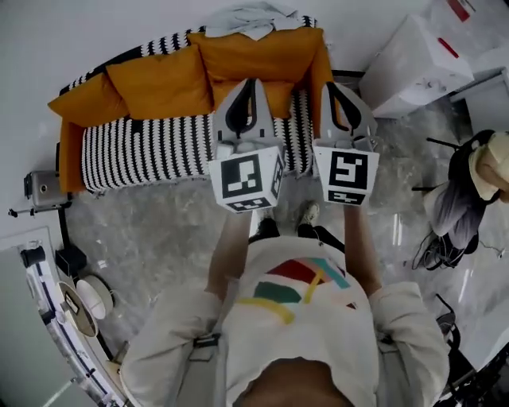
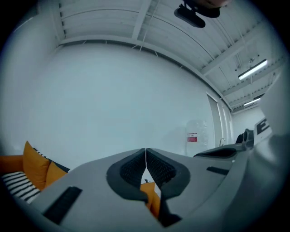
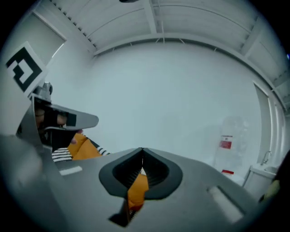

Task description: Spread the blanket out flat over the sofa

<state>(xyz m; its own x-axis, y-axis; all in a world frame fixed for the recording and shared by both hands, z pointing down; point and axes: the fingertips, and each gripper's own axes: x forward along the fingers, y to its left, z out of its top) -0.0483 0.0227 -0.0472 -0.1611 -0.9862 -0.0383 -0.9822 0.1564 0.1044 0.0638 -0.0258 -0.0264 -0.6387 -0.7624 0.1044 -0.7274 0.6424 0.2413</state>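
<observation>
**Blanket heaped on the sofa back; both hand-held grippers raised and empty**

A pale, crumpled blanket (image 1: 253, 17) lies bunched on top of the backrest of the sofa (image 1: 70, 155), toward its right end. Judged from this heap, the spreading is not yet done. Below it, orange cushions (image 1: 159, 79) lean along the back, and a black-and-white striped cover (image 1: 159, 151) lies over the seat. The person stands on the marbled floor (image 1: 159, 238) facing the sofa, well apart from the blanket, with both tools raised side by side before the chest. The left hand-held gripper (image 1: 248, 81) has its jaws pressed together on nothing. The right hand-held gripper (image 1: 334, 86) is the same, tips meeting, with only orange upholstery seen beyond them. Held so, neither can take cloth. This is probably a ready pose, since each must spread its jaws before pinching an edge.
</observation>
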